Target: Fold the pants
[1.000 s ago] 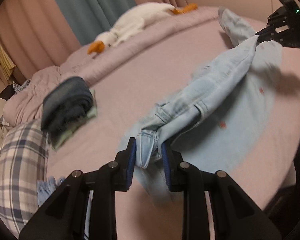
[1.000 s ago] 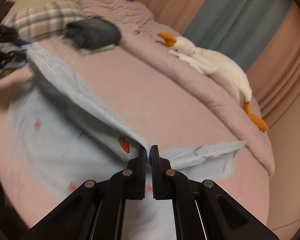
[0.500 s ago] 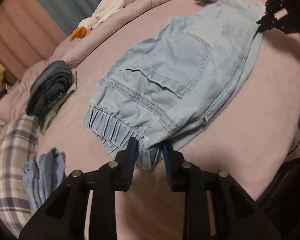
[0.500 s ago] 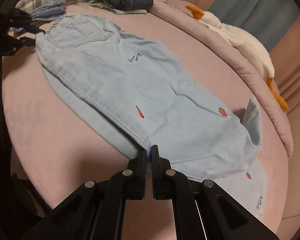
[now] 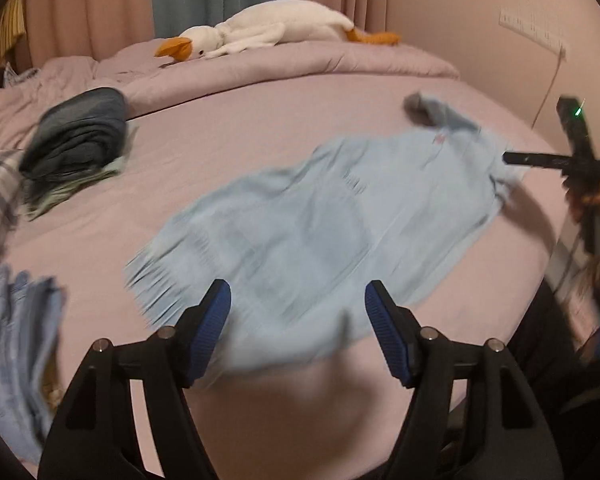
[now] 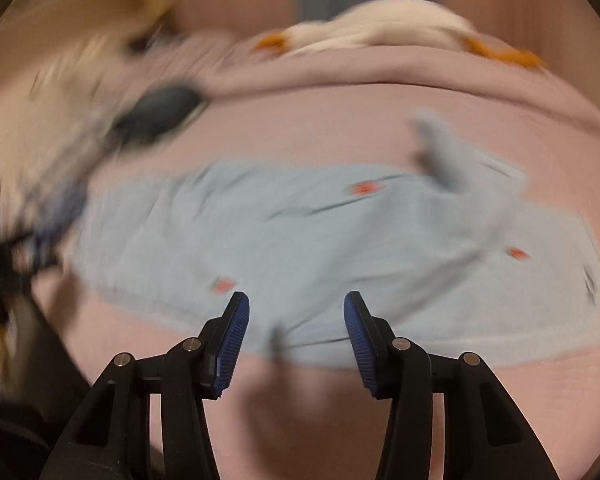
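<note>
Pants (image 5: 324, 236), pale blue denim, spread flat across the pink bed (image 5: 260, 120), folded lengthwise, waist toward the left, legs toward the right. At far left, a heap of blue cloth (image 5: 16, 344) at the edge and a dark folded stack (image 5: 80, 136) farther back, both apart from the pants. Left tool (image 5: 298, 320) released, pads wide apart above the waist end, gripping nothing. Right tool (image 6: 296, 332) likewise spread wide, hovering over the near edge at mid-leg, empty. Next step, judged from the layout: pinch the leg cuffs, carry them over toward the waist, keeping both layers together and edges lined up; worth flattening first the cuff corner (image 6: 440, 152) sticking up at the far right, or the fold will likely trap a lump. Plush goose (image 5: 268, 28) lying along the far duvet, well clear. Heavy motion blur in both views: seams, pocket and hem lines smeared, small red motifs (image 6: 364, 188) unreadable, waistband detail lost. Near hem partly hidden behind the tool fingers; right view's left side too smeared to sort out.
</note>
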Action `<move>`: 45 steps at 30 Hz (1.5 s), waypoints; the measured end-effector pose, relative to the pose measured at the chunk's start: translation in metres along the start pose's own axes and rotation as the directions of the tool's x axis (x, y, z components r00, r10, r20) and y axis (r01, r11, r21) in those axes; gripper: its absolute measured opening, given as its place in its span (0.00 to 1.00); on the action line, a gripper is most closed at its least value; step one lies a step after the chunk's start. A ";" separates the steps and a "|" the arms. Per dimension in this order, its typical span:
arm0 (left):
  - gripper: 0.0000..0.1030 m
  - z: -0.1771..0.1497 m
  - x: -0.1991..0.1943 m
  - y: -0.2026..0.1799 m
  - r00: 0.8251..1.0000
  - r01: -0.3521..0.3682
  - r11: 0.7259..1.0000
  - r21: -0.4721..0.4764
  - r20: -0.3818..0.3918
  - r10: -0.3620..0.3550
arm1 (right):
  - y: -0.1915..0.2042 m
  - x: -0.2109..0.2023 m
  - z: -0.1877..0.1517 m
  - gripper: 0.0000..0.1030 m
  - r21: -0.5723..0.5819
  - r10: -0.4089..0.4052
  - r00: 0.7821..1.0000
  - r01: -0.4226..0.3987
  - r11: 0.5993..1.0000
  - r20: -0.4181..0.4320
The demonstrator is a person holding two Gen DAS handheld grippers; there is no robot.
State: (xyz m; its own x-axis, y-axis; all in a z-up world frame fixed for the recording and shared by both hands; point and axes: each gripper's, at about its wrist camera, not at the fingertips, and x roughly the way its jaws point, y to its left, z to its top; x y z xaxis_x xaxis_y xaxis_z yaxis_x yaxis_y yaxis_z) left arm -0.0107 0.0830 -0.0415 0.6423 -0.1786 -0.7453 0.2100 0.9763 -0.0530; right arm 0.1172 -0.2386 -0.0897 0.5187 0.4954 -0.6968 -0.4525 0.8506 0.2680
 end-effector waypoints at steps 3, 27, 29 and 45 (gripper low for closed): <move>0.67 0.024 0.026 -0.032 0.999 0.037 0.999 0.004 -0.001 -0.037 | -0.058 -0.010 0.011 0.48 0.191 -0.149 0.988 0.140 0.971 0.029; 0.68 0.093 0.167 -0.161 0.958 0.247 0.968 0.045 -0.165 -0.236 | -0.177 0.088 0.104 0.44 0.322 -0.281 0.953 0.303 0.897 -0.113; 0.68 0.092 0.168 -0.162 0.959 0.244 0.969 0.050 -0.164 -0.233 | -0.170 0.090 0.107 0.13 0.272 -0.284 0.952 0.304 0.913 -0.109; 0.68 0.083 0.168 -0.149 0.964 0.221 0.974 0.039 -0.161 -0.213 | -0.138 -0.082 0.061 0.08 0.326 -0.480 0.852 0.402 0.856 0.208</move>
State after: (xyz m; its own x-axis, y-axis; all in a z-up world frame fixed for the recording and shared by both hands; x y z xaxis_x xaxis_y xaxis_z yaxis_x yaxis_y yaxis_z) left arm 0.1273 -0.1029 -0.1034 0.4555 -0.3599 -0.8143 0.3752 0.9070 -0.1910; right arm 0.1818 -0.3856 -0.0291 0.8103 0.0511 -0.5838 0.0574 0.9845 0.1659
